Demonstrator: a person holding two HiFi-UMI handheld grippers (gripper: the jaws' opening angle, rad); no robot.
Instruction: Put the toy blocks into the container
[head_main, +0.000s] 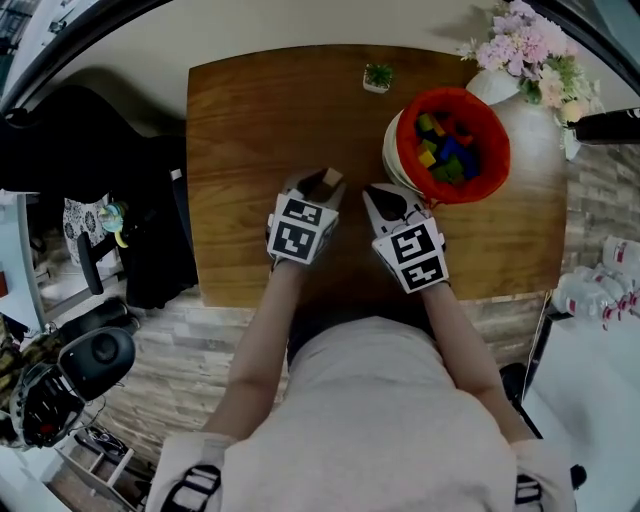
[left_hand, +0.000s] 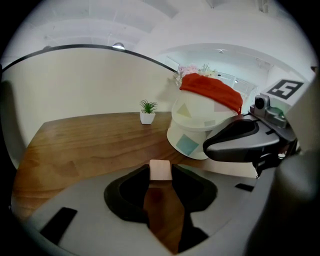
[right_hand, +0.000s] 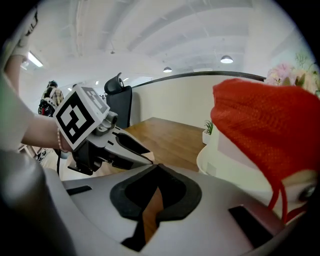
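Progress appears nearly complete: left gripper (left_hand: 161, 174) clamps a pale wooden toy block (left_hand: 160, 169) between half-closed jaws, while right gripper (right_hand: 154, 170) is closed and empty. No loose block lies on the brown wooden table (head_main: 250, 130). Only the head view shows coloured blocks (head_main: 445, 150) inside the red-lined white container (head_main: 500, 150); both gripper views show its outside only.

Table (head_main: 250, 140): warm brown wood grain. Container (left_hand: 197, 120): white wall with pastel patches (teal square, yellow triangle, pink) and a red cloth rim. Toy blocks (head_main: 445, 150) inside the container: yellow, green, blue, red. Beside the container, left gripper (head_main: 320, 186) and right gripper (head_main: 380, 196): grey bodies, black jaws, black-and-white marker cubes. Block (left_hand: 160, 170) in the left jaws: pale tan. Near the container, plant (head_main: 378, 76): green, white pot. Flowers (head_main: 525, 45): pink and white.
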